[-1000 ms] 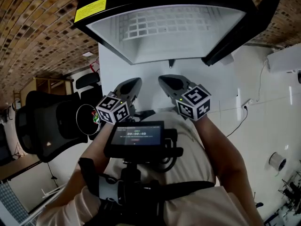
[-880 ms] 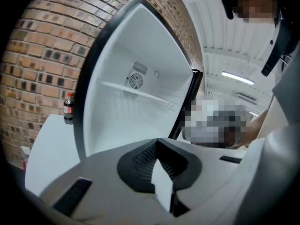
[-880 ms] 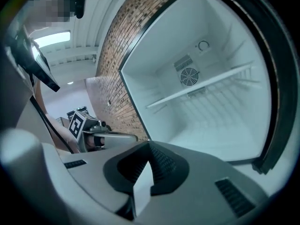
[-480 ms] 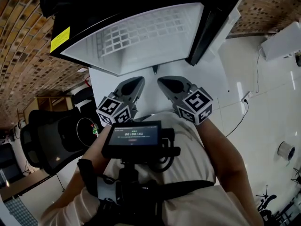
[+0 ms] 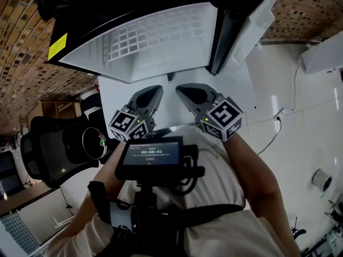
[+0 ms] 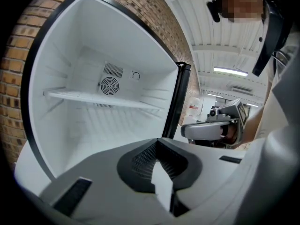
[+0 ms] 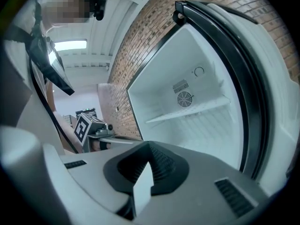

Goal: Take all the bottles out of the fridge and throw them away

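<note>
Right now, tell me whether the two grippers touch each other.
Apart: the head view shows a clear gap between the left gripper and the right gripper.

A brown brick wall (image 5: 24, 63) stands behind the open fridge (image 5: 161, 42) and runs on past both its sides, under a white beamed ceiling (image 6: 220, 32) with a long lit lamp (image 6: 233, 71). In the head view a glossy white tiled floor (image 5: 292, 95) spreads to the right of the fridge, with a white box-shaped unit (image 5: 324, 58), a thin dark cable (image 5: 273, 133) and a small round spool (image 5: 320, 180) on that side. To the left of the fridge and nearer the camera stands a black office chair (image 5: 53, 149), with a wooden cabinet (image 5: 53, 108) between it and the brick.
</note>
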